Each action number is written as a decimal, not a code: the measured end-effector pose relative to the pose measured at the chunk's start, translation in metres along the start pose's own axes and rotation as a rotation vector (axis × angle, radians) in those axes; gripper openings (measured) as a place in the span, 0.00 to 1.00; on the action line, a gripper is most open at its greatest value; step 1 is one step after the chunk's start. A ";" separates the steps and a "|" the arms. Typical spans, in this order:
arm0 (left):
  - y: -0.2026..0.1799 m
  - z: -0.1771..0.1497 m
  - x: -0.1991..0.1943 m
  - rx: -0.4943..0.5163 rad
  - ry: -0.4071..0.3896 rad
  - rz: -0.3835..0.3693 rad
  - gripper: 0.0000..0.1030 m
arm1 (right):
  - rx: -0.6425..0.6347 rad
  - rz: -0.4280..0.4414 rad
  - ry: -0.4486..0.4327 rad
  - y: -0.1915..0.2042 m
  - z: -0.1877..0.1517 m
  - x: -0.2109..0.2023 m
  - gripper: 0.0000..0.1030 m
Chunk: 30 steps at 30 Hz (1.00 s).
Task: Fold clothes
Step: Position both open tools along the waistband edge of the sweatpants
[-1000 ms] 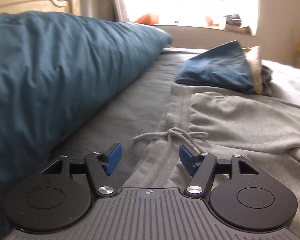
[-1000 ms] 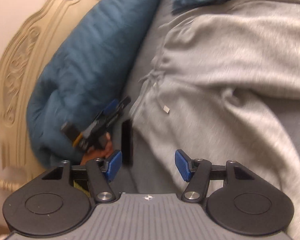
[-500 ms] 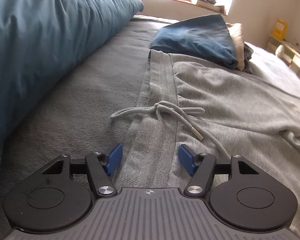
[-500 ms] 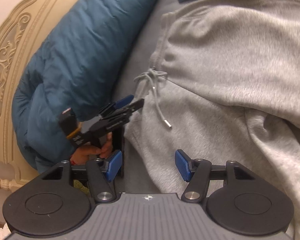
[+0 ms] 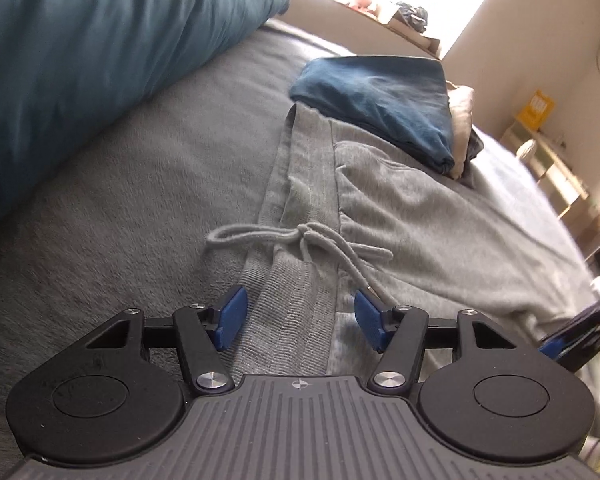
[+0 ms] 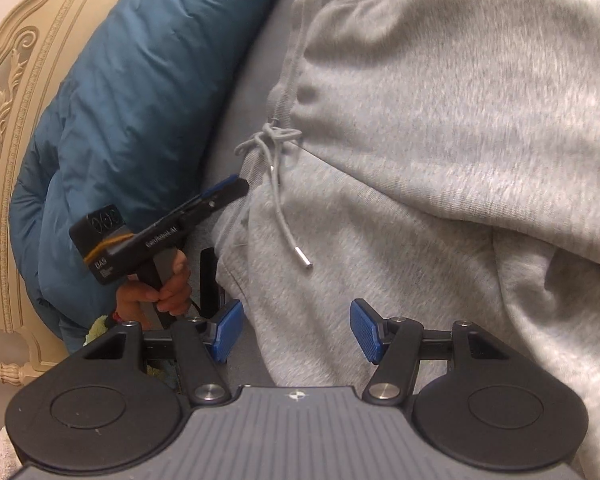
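Grey sweatpants (image 5: 400,216) (plain), teal duvet (image 5: 80,60).

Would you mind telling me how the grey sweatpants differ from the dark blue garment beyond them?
The grey sweatpants lie spread open across the bed; the dark blue garment is folded into a compact block. The sweatpants show a tied drawstring; the blue garment shows none. Both rest on the grey blanket.

— Is any lettering showing legibly?
— White print is running along the black left gripper (image 6: 224,192) body, but it is blurring out. "DAS" is faintly showing on its rear block, though not with certainty.
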<state>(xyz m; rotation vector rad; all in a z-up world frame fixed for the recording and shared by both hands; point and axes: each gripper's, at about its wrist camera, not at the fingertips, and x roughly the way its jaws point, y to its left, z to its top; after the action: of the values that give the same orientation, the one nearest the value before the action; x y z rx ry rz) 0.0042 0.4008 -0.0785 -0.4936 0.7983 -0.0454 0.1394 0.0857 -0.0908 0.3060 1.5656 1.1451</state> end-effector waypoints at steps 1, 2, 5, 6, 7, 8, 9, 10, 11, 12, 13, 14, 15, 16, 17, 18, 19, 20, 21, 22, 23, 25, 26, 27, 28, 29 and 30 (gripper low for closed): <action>0.004 0.001 0.001 -0.028 0.002 -0.016 0.57 | 0.002 0.002 0.005 -0.001 0.001 0.002 0.60; 0.008 0.003 0.001 -0.055 0.005 -0.033 0.57 | 0.000 0.002 0.008 -0.002 0.002 0.003 0.60; 0.020 0.005 -0.001 -0.121 0.026 -0.089 0.53 | -0.006 0.003 0.015 -0.005 0.005 0.005 0.60; 0.024 0.005 -0.003 -0.134 0.037 -0.108 0.52 | -0.009 0.004 0.015 -0.005 0.007 0.005 0.60; 0.027 0.004 -0.005 -0.141 0.051 -0.127 0.52 | -0.013 0.004 0.014 -0.005 0.010 0.004 0.60; 0.029 0.003 -0.006 -0.143 0.061 -0.141 0.51 | -0.017 0.004 0.013 -0.005 0.012 0.004 0.60; 0.032 0.003 -0.008 -0.147 0.067 -0.155 0.51 | -0.023 0.004 0.011 -0.005 0.015 0.003 0.60; 0.034 0.002 -0.009 -0.153 0.072 -0.170 0.51 | -0.029 0.003 0.008 -0.004 0.019 0.003 0.60; 0.037 0.001 -0.009 -0.168 0.072 -0.188 0.51 | -0.037 0.003 0.005 -0.002 0.023 0.003 0.60; 0.040 0.001 -0.009 -0.191 0.066 -0.207 0.50 | -0.045 0.003 0.002 0.001 0.027 0.004 0.60; 0.043 0.001 -0.009 -0.216 0.058 -0.228 0.49 | -0.057 0.003 -0.001 0.004 0.033 0.005 0.60; 0.046 0.000 -0.009 -0.248 0.039 -0.254 0.49 | -0.069 0.002 -0.004 0.008 0.038 0.006 0.60; 0.049 0.000 -0.009 -0.277 0.020 -0.283 0.48 | -0.085 0.000 -0.009 0.013 0.045 0.007 0.60; 0.051 0.001 -0.008 -0.295 0.008 -0.305 0.48 | -0.102 -0.001 -0.015 0.019 0.051 0.009 0.61; 0.052 0.001 -0.007 -0.302 0.008 -0.317 0.48 | -0.121 -0.003 -0.022 0.025 0.057 0.011 0.61; 0.052 0.001 -0.005 -0.308 0.008 -0.329 0.48 | -0.138 -0.008 -0.029 0.032 0.065 0.014 0.61; 0.052 0.000 -0.003 -0.308 0.012 -0.336 0.48 | -0.155 -0.014 -0.036 0.038 0.072 0.017 0.61; 0.050 0.000 -0.001 -0.292 0.025 -0.330 0.48 | -0.166 -0.021 -0.045 0.044 0.080 0.020 0.61; 0.048 0.000 0.000 -0.278 0.038 -0.324 0.48 | -0.175 -0.029 -0.055 0.050 0.088 0.023 0.61; 0.048 0.001 0.001 -0.273 0.045 -0.324 0.48 | -0.181 -0.037 -0.065 0.055 0.097 0.028 0.61; 0.048 0.001 0.002 -0.278 0.045 -0.332 0.48 | -0.186 -0.050 -0.073 0.060 0.106 0.033 0.61; 0.049 0.001 0.000 -0.300 0.027 -0.373 0.48 | -0.188 -0.092 -0.081 0.070 0.126 0.045 0.61; 0.050 0.001 -0.001 -0.311 0.011 -0.401 0.48 | -0.184 -0.128 -0.082 0.074 0.135 0.052 0.61; 0.049 0.001 -0.004 -0.315 -0.008 -0.429 0.48 | -0.180 -0.158 -0.076 0.078 0.143 0.060 0.61; 0.048 0.000 -0.006 -0.312 -0.023 -0.443 0.48 | -0.171 -0.189 -0.072 0.081 0.151 0.068 0.61; 0.046 -0.001 -0.006 -0.304 -0.030 -0.440 0.48 | -0.162 -0.213 -0.069 0.084 0.158 0.075 0.61; 0.044 -0.002 -0.005 -0.291 -0.028 -0.420 0.48 | -0.158 -0.234 -0.059 0.087 0.164 0.083 0.61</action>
<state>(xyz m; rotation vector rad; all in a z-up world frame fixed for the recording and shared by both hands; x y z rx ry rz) -0.0068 0.4402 -0.0961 -0.9304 0.6653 -0.3135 0.2202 0.2695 -0.0589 0.0493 1.4093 1.0592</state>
